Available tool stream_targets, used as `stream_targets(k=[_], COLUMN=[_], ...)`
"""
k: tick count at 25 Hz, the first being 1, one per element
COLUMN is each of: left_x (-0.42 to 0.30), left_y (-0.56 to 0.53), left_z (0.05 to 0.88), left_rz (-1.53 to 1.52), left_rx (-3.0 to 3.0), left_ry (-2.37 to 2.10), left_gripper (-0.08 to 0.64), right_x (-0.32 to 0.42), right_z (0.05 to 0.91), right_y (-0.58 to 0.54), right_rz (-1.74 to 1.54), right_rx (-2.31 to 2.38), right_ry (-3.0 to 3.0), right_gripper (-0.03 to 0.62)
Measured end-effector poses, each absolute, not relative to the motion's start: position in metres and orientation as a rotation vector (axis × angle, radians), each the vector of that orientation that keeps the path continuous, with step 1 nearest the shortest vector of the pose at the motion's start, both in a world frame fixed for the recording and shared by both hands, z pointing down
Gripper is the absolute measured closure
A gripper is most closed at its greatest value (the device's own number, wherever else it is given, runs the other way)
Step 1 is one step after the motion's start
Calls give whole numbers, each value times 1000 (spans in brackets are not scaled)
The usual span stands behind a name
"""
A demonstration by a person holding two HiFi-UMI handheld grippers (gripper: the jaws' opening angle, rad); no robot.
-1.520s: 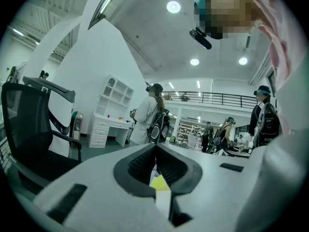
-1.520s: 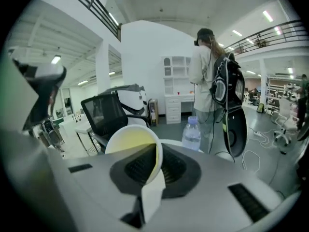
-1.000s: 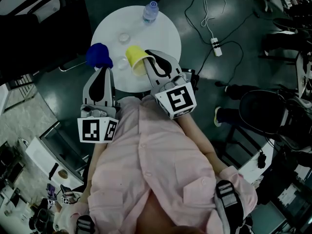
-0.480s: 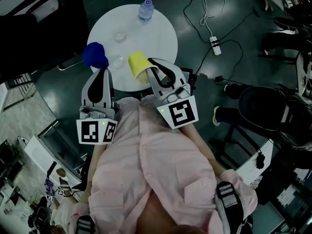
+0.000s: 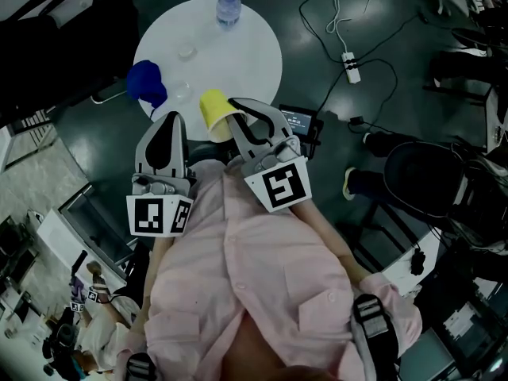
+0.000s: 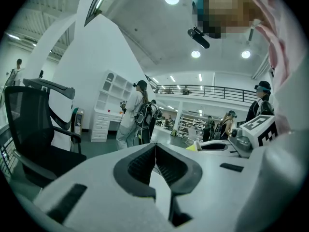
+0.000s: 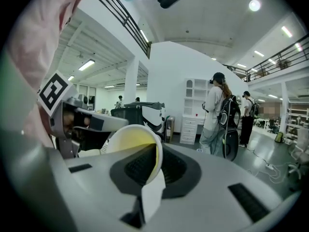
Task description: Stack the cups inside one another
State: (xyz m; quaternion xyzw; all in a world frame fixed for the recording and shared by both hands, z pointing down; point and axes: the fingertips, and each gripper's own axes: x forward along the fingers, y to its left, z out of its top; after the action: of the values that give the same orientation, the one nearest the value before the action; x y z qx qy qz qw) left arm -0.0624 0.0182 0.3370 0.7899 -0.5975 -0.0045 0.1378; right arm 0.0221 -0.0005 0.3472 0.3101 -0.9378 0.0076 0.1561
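A yellow cup (image 5: 213,113) hangs tilted over the near edge of the round white table (image 5: 246,54). My right gripper (image 5: 232,121) is shut on its rim, with one jaw inside the cup (image 7: 126,146) and one outside. A blue cup (image 5: 145,86) shows at the table's left edge, just beyond my left gripper (image 5: 171,124). The left gripper (image 6: 155,154) is shut with nothing between its jaws, and the blue cup does not show in its view. Both grippers are held up and point level across the room. A sliver of the yellow cup (image 6: 193,147) shows in the left gripper view.
A water bottle (image 5: 228,6) stands at the table's far edge, and two small clear items (image 5: 187,51) lie on the top. A power strip (image 5: 350,67) and cables lie on the dark floor. Office chairs (image 5: 432,185) stand at right. Several people stand in the hall.
The right gripper with the yellow cup has drawn back and left, from over the table to its near edge. The table has slid up and left in the head view. The left gripper stays shut.
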Motion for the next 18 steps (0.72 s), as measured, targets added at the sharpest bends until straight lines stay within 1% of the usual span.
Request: stream_targets(k=[4, 18], left_x=[-55, -34], left_y=[23, 32], left_z=[338, 340], left_rz=[-23, -37], left_rx=[2273, 2280], left_ry=[-1745, -1794], left_gripper=[541, 541], right_x=[30, 42], right_z=[352, 355], right_y=[-1, 5], right_rz=[58, -20], right_rx=[864, 797], right_ry=[-2691, -2703], right_gripper=[554, 554])
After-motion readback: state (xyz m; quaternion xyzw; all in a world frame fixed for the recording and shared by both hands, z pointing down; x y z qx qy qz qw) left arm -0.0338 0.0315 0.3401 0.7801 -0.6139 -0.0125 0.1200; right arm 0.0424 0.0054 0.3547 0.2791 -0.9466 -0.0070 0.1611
